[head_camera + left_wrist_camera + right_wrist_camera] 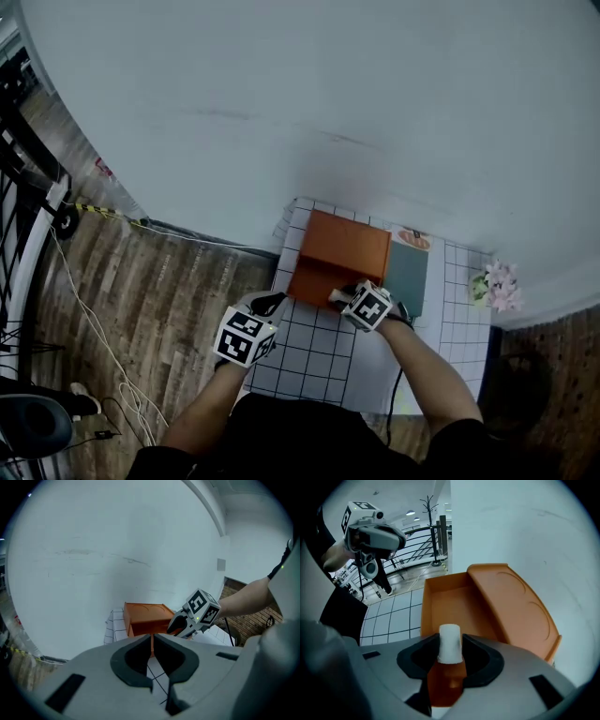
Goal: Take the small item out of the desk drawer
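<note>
An orange desk unit [339, 246] stands on the white grid table [309, 361], its drawer [449, 599] pulled open toward me. My right gripper [450, 645] hovers over the drawer's front end, and a small white cylinder-shaped item [450, 641] sits upright between its jaws, touching both pads. In the head view that right gripper [339, 300] is at the drawer's front. My left gripper [152, 637] hangs to the left above the table with its jaws together and nothing between them; the same left gripper [272, 303] stays clear of the unit.
A teal pad [406, 277] lies to the right of the orange unit, and pink flowers [497, 286] stand at the table's right edge. A pale wall rises behind. Cables [98, 342] trail over the wooden floor to the left.
</note>
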The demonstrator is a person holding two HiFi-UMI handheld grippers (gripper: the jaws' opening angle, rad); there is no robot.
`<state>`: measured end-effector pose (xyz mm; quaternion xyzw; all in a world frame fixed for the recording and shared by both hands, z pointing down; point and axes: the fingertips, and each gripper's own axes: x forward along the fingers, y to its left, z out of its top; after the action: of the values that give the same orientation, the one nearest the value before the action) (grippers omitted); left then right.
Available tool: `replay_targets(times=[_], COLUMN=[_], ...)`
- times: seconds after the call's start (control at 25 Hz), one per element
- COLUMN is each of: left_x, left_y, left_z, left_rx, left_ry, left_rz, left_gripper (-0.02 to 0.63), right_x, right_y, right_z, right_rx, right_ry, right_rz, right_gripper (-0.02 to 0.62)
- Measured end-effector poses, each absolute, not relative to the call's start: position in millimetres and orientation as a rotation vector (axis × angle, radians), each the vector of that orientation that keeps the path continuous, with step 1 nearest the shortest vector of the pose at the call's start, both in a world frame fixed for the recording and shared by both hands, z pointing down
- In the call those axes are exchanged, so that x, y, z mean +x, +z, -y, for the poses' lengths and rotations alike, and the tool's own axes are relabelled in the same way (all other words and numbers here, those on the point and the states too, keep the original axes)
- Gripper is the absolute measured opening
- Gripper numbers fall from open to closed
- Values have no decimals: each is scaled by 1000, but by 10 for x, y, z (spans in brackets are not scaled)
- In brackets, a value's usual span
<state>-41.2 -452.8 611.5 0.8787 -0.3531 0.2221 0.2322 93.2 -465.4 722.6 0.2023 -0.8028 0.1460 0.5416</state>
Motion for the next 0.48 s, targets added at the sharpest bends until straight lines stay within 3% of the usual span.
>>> replay_targets(times=[0.48], left_x=[-531], left_y=[6152], left_z=[4390], left_rx=[2396], left_ry=[633], left_rz=[980], left_gripper=[26], right_x=[885], right_y=[7426], right_z=[4705], right_rx=[505], right_ry=[451], right_rz=[1855], right_gripper=[163])
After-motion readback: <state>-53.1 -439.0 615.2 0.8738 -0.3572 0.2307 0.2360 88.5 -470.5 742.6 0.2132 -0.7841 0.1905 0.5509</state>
